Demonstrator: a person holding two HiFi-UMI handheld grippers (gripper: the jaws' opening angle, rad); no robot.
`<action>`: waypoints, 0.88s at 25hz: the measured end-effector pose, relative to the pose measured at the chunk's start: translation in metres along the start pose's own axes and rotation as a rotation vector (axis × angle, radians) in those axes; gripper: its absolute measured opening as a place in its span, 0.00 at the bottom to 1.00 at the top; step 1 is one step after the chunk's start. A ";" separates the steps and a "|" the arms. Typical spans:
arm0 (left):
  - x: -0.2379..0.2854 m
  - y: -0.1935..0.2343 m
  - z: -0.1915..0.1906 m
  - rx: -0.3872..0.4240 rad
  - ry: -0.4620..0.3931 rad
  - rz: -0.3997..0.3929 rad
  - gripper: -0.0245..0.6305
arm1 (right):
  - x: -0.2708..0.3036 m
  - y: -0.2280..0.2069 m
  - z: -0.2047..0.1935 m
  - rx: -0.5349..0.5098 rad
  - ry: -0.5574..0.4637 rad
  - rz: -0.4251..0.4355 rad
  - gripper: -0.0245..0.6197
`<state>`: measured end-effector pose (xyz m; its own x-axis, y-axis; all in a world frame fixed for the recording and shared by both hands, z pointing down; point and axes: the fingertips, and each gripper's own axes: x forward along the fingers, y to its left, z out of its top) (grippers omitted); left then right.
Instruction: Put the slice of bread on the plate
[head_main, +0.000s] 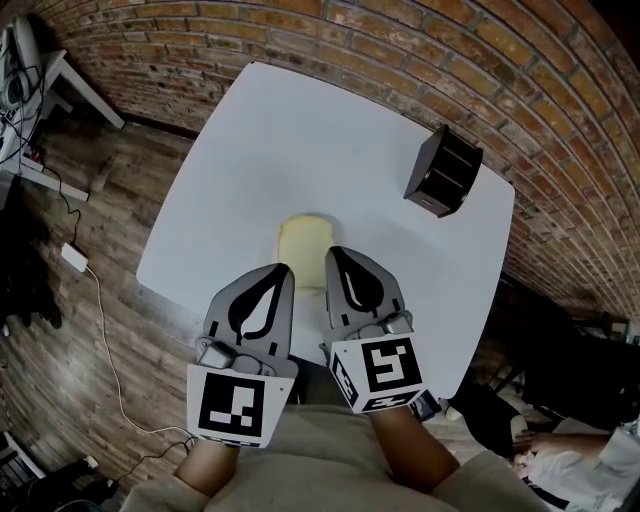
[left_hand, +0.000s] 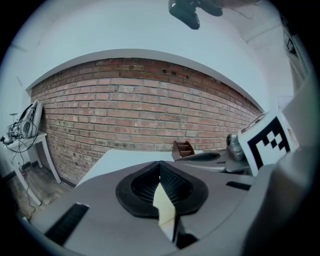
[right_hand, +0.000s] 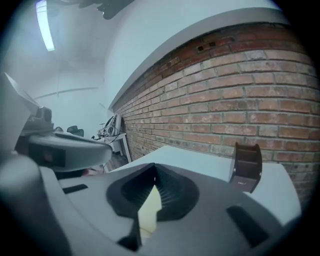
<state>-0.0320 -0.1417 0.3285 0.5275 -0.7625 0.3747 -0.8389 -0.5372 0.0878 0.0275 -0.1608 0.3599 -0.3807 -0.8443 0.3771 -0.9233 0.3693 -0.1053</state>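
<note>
Nearest, in the gripper views: left gripper (left_hand: 160, 165) and right gripper (right_hand: 154, 167) are both clenching empty, jaw tips meeting, only a pale sliver of the bread slice (left_hand: 165, 210) showing through the gap. The head view is showing it whole, lying flat on the white table (head_main: 300, 130) just past both tips. A black rack (head_main: 443, 170) is standing far right.
</note>
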 end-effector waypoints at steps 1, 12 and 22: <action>-0.002 -0.001 0.002 0.001 -0.006 0.000 0.05 | -0.006 0.003 0.005 -0.004 -0.013 0.002 0.05; -0.036 -0.020 0.022 0.018 -0.072 0.001 0.05 | -0.064 0.029 0.042 -0.052 -0.118 0.019 0.05; -0.056 -0.031 0.025 0.034 -0.083 -0.001 0.05 | -0.087 0.051 0.034 -0.063 -0.112 0.067 0.05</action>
<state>-0.0319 -0.0910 0.2815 0.5389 -0.7885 0.2965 -0.8340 -0.5489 0.0561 0.0114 -0.0820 0.2902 -0.4478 -0.8539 0.2653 -0.8921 0.4467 -0.0678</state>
